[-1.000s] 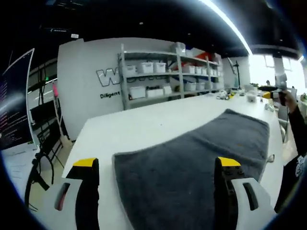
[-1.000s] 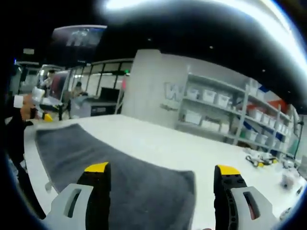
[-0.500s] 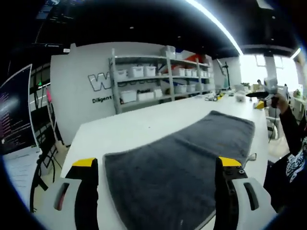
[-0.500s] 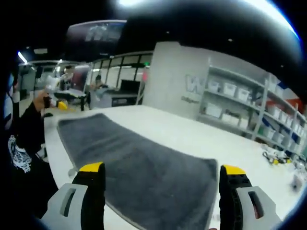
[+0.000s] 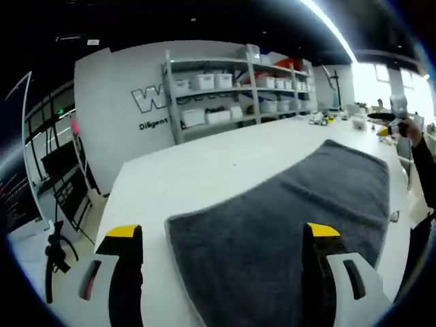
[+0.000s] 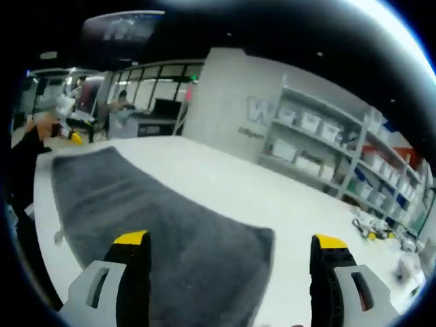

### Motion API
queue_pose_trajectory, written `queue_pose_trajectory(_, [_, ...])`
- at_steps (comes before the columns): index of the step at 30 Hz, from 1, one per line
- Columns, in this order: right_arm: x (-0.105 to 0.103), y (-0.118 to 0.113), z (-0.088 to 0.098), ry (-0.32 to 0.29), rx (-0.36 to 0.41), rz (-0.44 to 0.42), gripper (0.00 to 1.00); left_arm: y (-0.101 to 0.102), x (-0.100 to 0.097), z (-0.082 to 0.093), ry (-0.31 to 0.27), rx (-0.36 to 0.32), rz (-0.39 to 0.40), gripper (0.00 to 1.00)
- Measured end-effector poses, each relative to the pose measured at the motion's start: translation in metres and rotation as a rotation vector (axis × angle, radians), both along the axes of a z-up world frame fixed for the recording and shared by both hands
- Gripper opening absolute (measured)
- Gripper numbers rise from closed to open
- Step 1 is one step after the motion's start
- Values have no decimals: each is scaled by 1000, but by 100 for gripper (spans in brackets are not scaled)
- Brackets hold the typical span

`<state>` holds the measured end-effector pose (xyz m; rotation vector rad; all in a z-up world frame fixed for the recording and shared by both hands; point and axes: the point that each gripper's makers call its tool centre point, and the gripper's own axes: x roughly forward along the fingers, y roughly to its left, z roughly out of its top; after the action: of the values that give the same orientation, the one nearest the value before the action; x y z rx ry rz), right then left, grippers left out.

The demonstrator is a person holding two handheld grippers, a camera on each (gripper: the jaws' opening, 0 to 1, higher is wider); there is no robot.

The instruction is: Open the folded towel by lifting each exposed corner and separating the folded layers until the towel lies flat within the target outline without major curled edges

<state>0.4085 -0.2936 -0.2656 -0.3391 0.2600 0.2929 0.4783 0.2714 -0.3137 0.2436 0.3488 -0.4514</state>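
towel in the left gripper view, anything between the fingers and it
Nothing visible. The grey towel lies spread on the white table, directly ahead of the open left gripper, with only bare tabletop around its near edge.

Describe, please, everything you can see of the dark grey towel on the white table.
The dark grey terry-cloth towel lies spread as a long rectangle on the white table, flat, with a faint crease across its width. Its visible corners look rounded and uncurled. In the left gripper view the left gripper hovers open above one end; in the right gripper view the right gripper hovers open over the other end. Neither holds it.
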Motion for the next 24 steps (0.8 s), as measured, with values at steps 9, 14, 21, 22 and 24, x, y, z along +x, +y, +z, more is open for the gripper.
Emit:
queue_pose_trajectory(9, [63,-18,9,26,-42,-21,93,19,60,-23,92,40,40,88])
queue_pose_trajectory(14, [78,-22,17,36,-64,-15,92,31,72,-26,123,48,49,81])
queue_pose_trajectory(21, [96,-25,19,65,-61,0,89,35,82,-29,143,46,51,84])
queue_pose_trajectory(22, [99,-26,19,64,-63,3,87,35,83,-31,150,49,49,83])
queue_pose_trajectory(24, [106,-27,19,61,-60,-1,84,36,84,-39,183,49,37,80])
